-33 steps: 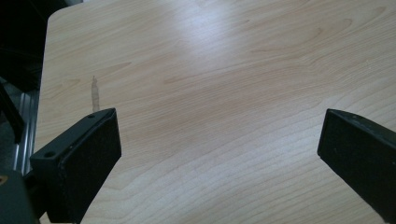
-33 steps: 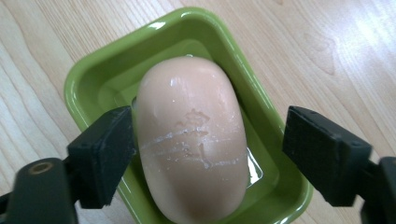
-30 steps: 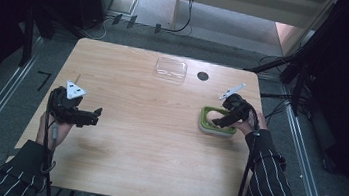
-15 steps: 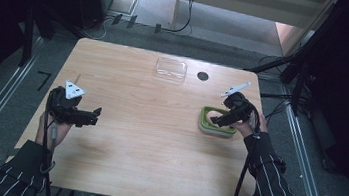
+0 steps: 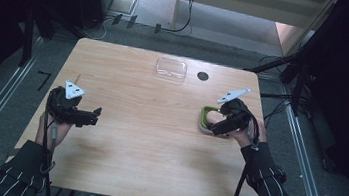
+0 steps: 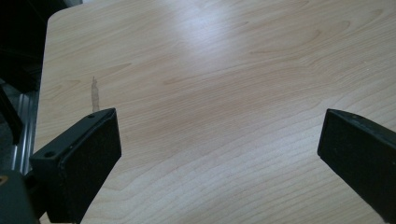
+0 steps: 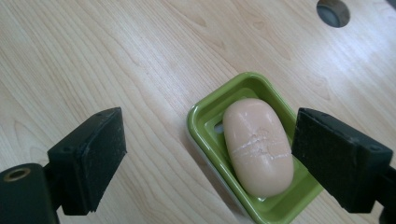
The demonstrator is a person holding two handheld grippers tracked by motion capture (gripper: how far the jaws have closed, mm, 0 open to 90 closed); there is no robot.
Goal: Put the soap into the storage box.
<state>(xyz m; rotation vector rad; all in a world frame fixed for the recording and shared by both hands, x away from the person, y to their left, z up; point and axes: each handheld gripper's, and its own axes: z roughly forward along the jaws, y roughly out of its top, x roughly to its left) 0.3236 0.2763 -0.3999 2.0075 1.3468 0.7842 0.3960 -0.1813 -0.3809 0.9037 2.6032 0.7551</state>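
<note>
A: Soap [image 7: 258, 145] is seen lying in the green soap dish [image 7: 205, 116], lengthwise, pale pink and oval, with faint white scuff lines across its top. The dish is set flat on the wooden table [image 7: 93, 56], near the table's right edge in the high view [image 5: 205, 118].

B: And the right gripper [image 7: 210, 154]?

A: It is held above the dish with its jaws apart. They have just been opening, and nothing is pressed between them. In the right gripper view one black pad [image 7: 100, 154] is seen over bare wood to the left of the dish, and the other [image 7: 334, 154] over the dish's right rim. The soap is not touched by either. In the high view the gripper [image 5: 219, 128] is held over the dish by a hand in a striped sleeve.

B: What is noted of the left gripper [image 6: 215, 154]?

A: It is also held wide open, with bare table between its jaws. In the high view it [image 5: 92, 116] is seen over the left part of the table, well apart from the dish.

B: Is anything else found on the table?

A: A clear plastic lid [image 5: 171, 69] is seen near the far edge, and a round dark hole [image 5: 203, 76] just beside it. The same hole is seen at the top of the right gripper view [image 7: 332, 11].
</note>
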